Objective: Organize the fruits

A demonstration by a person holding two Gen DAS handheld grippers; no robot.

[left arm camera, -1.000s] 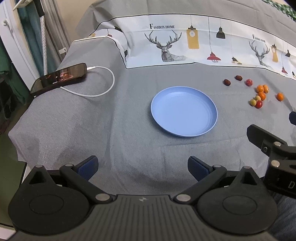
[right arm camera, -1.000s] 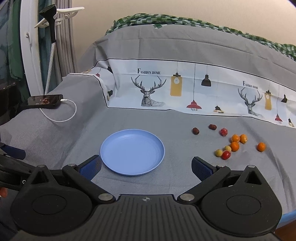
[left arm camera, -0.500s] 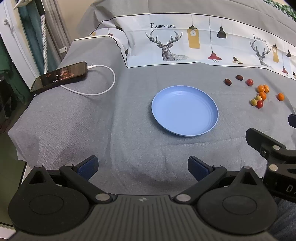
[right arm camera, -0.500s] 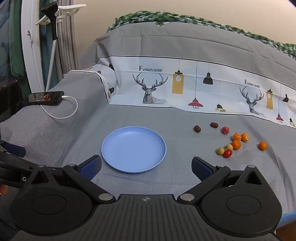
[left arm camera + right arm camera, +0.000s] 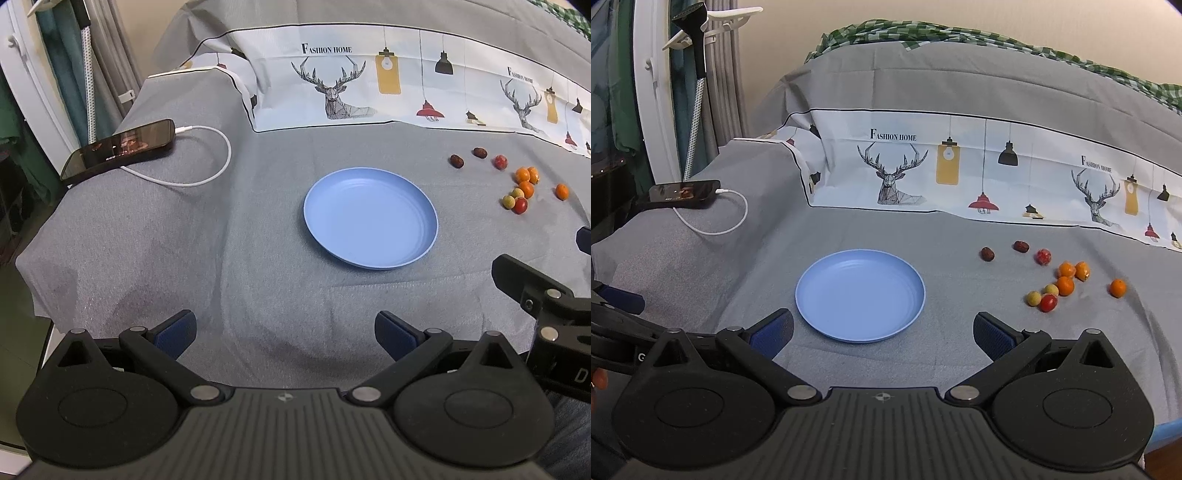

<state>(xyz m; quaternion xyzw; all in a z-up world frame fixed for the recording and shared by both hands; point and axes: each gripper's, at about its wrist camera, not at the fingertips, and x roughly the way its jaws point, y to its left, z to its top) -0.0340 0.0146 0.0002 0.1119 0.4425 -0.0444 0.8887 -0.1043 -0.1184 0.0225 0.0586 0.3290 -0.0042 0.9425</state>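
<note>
On the grey cloth, our left gripper (image 5: 284, 330) and right gripper (image 5: 882, 332) have barely moved, both wide open, empty. Fruits (image 5: 1057, 281) wait far right of the bare plate (image 5: 860, 295); nothing sorted.

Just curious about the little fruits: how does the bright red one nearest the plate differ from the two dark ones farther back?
The red fruit is round, glossy and bright; the dark fruits are oblong, dull and brownish-red. The red fruit touches a yellowish fruit in the cluster; the dark fruits lie apart, each alone. All rest on the grey cloth, outside the blue plate.
</note>
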